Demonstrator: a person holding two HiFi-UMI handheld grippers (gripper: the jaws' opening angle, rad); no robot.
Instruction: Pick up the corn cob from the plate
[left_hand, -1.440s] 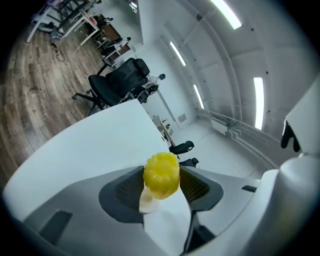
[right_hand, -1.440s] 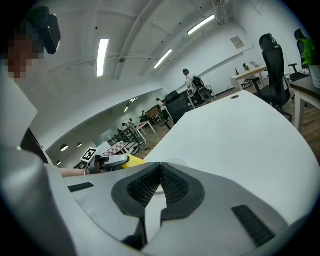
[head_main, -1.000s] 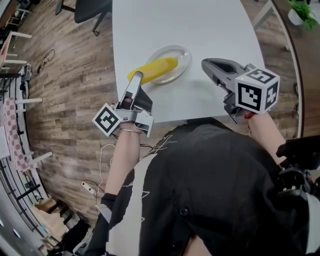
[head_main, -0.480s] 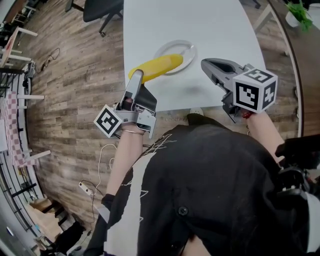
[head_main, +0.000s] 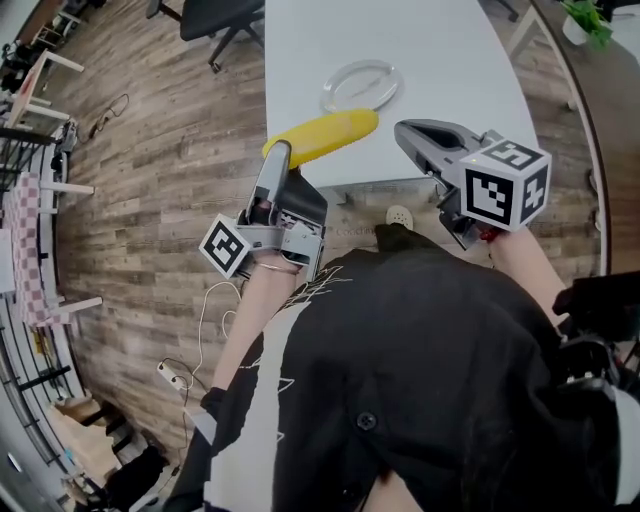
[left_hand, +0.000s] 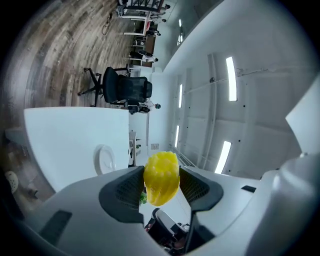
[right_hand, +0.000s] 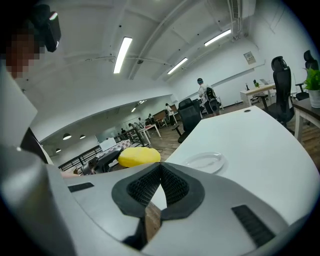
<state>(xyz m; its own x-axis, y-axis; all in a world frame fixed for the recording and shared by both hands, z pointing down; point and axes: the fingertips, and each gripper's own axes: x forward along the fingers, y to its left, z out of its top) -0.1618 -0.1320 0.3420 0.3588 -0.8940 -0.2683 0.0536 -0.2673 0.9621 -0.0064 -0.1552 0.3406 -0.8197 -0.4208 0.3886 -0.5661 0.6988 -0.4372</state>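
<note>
Yellow corn cob (head_main: 325, 133) clamped by one end in left tool (head_main: 277, 152): ribbed black pads press on both its sides, jaws kept partly apart by its thickness. Seen end-on in left gripper view, filling the gap between the pads. Right tool (head_main: 402, 130) with pads together at the tips, gripping nothing.

Black-and-white square markers on left tool's cube (head_main: 225, 245) and right tool's cube (head_main: 507, 187); patterns only, not letters.

Cob off the clear oval glass plate (head_main: 330, 97), held over the near edge of the white tabletop (head_main: 440, 40) and jutting from left tool toward right tool. Free end near right tool's tip but apart from it. Plate farther in on the tabletop, beyond the cob and not touching it. In right gripper view, cob just left of the closed pads.
</note>
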